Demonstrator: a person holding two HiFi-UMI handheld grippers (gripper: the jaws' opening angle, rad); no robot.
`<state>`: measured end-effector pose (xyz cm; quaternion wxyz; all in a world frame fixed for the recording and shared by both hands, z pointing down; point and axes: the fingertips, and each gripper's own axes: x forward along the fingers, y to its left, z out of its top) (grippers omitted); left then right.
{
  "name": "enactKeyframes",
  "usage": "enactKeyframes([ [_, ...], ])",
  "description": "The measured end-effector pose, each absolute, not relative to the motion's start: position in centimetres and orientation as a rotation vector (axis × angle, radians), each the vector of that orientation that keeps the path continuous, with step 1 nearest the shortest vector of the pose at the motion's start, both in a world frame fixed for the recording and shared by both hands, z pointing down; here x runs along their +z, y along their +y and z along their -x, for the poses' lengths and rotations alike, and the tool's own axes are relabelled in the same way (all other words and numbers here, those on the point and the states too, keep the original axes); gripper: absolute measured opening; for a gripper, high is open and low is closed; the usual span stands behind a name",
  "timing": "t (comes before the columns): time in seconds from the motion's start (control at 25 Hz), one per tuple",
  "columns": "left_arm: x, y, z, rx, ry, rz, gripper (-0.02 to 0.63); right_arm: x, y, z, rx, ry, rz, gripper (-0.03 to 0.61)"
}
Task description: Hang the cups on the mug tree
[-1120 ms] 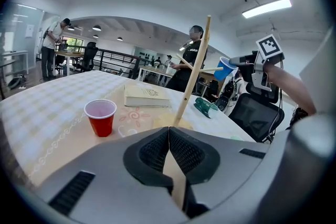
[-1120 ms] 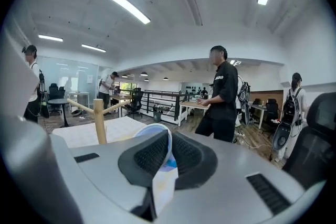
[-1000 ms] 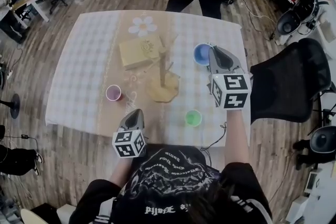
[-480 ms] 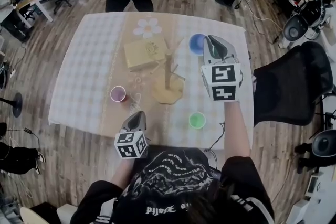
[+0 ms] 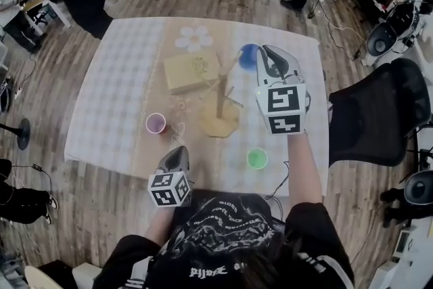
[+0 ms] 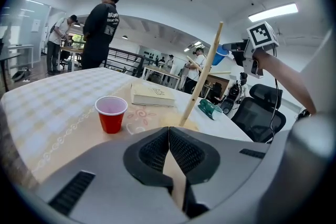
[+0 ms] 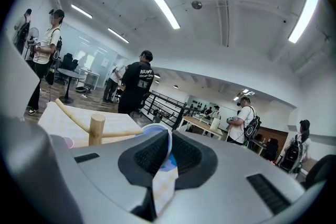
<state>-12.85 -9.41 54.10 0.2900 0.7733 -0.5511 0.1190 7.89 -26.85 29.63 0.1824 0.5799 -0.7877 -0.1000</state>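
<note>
Grips the blue cup in the right gripper, pads pinching the cup's wall at the rim, up in the air beside the top of the mug tree, on the side toward the far right corner of the table. Holds the left gripper closed on nothing, pads pressed together, low over the table's near edge.

Shows no cup on any peg of the tree, so counts none hung out of the three in sight. Leaves the red cup standing upright on the table, left of the tree's base and toward the near edge. Leaves the green cup close to the near edge as well, right of the base. Includes a book lying just behind the tree toward the far edge, no part of the job.

Looks like the first cup on its way to a peg: near an upper peg, apparently not over one yet. Remains to slip the blue cup onto a peg and release it, then to fetch the red and the green in turn.
</note>
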Motion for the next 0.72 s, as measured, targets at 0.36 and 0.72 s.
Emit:
enactKeyframes([
  [0.36,54.0,-9.6,13.5,0.298,-1.478,-2.045,0.021,28.9,-26.0,-6.6,-0.378,-2.221,-1.6,0.031],
  [0.72,53.7,-9.5,13.3,0.3,-1.484,-2.045,0.021,29.2,-24.9,-6.1,-0.395,-2.238,-1.598,0.031],
])
